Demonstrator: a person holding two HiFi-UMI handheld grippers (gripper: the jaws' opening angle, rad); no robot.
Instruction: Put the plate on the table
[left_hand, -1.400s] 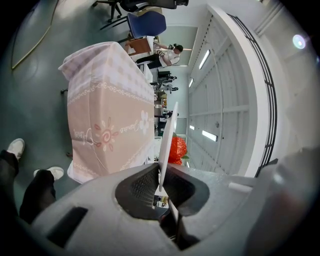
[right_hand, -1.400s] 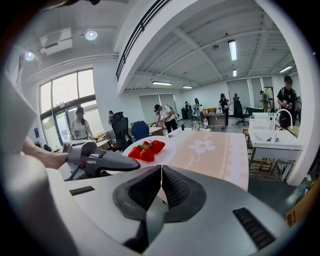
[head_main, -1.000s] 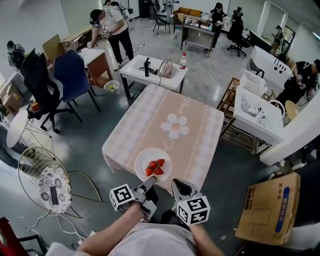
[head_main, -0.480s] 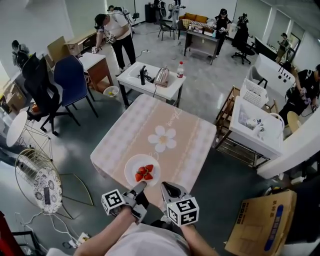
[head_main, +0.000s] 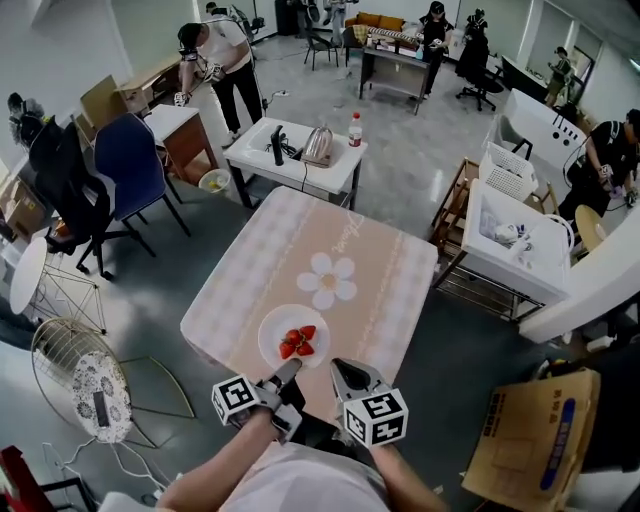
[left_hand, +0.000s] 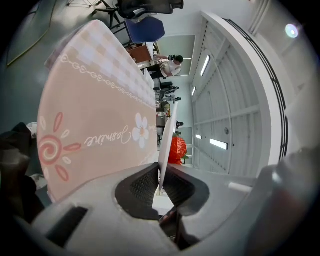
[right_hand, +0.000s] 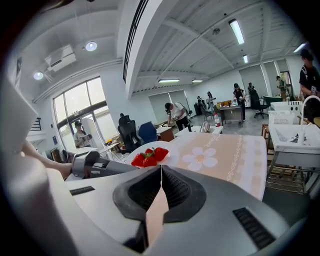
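A white plate (head_main: 275, 345) carrying red strawberries (head_main: 297, 342) sits over the near part of the table (head_main: 340, 235), which has a pink cloth with a flower print. My left gripper (head_main: 288, 369) is shut on the plate's near rim. In the left gripper view the plate (left_hand: 166, 135) stands edge-on between the jaws of that gripper (left_hand: 161, 182), with the strawberries (left_hand: 176, 149) beyond. I cannot tell whether the plate rests on the cloth. Just right of the plate my right gripper (head_main: 341, 369) is shut and holds nothing. From the right gripper (right_hand: 160, 171) view the plate (right_hand: 134, 153) lies ahead to the left.
Beyond the table a white side table (head_main: 300, 160) holds a kettle and a bottle. A blue chair (head_main: 125, 160) stands at the left and a white cart (head_main: 510, 235) at the right. A cardboard box (head_main: 530, 440) and a wire stool (head_main: 85, 385) flank me. People stand at the back.
The head view has shifted a little. The plate stays in my left gripper over the table's near part, and the right gripper keeps its place beside it.
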